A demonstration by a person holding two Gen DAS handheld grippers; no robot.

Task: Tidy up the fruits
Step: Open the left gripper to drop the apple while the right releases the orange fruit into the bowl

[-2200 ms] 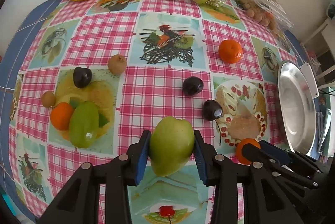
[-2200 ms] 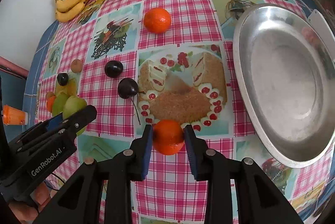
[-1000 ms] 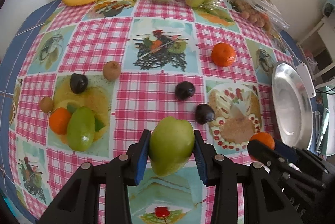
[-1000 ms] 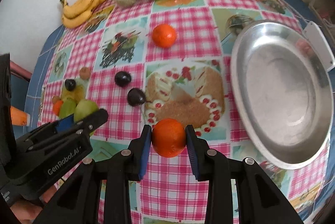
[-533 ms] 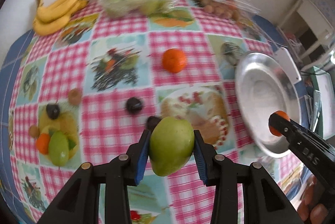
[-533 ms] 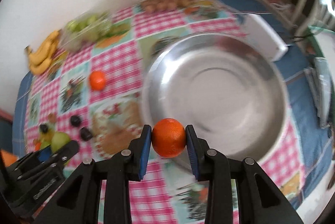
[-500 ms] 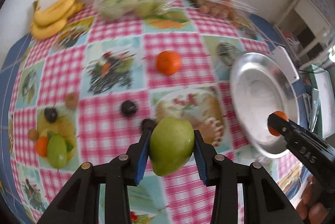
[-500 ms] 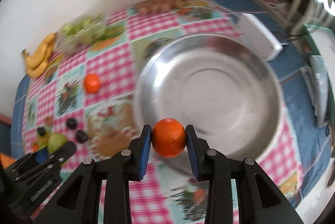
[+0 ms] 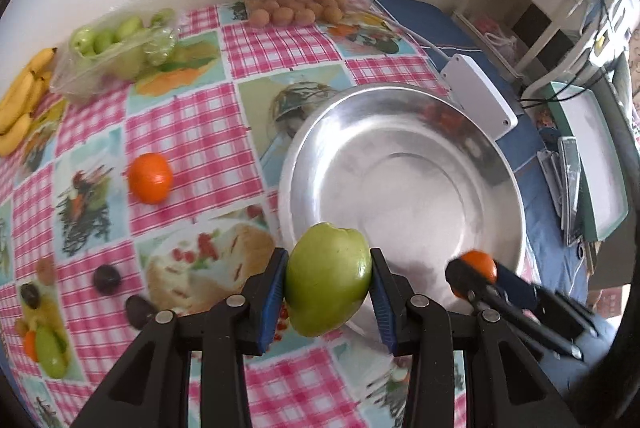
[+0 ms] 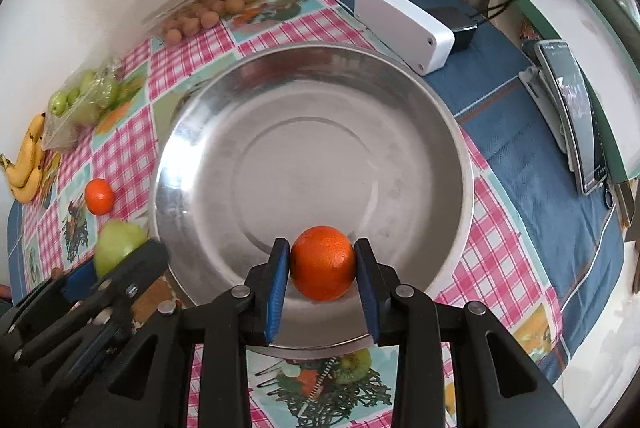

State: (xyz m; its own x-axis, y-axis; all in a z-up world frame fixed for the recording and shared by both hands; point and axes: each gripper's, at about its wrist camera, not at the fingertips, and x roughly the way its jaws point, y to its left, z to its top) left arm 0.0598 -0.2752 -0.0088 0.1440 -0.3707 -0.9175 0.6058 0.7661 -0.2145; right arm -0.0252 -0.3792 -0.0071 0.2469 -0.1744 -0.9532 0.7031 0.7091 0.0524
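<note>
A green apple (image 9: 327,279) is clamped between the pads of the left gripper (image 9: 328,288) at the near rim of the steel bowl (image 10: 400,99), while an orange (image 10: 322,262) is pinched by the right gripper (image 10: 322,268) over the bowl's near side.

Both views are bright with soft daylight, strongest at the upper right, where the window side washes out to near white. The metal bowl (image 10: 312,163) throws broad pale glare across its floor and a brighter streak along its left wall; in the left wrist view its rim smears slightly. Fisheye bending curves the tablecloth (image 9: 192,131) checks, and a black ring closes every corner. Motion blur softens the cloth's near edge and the dark plums (image 9: 107,279) at its left side. The green fruit (image 9: 327,291) and the orange (image 10: 322,262) stay sharp, with small highlights and only faint shadows.
</note>
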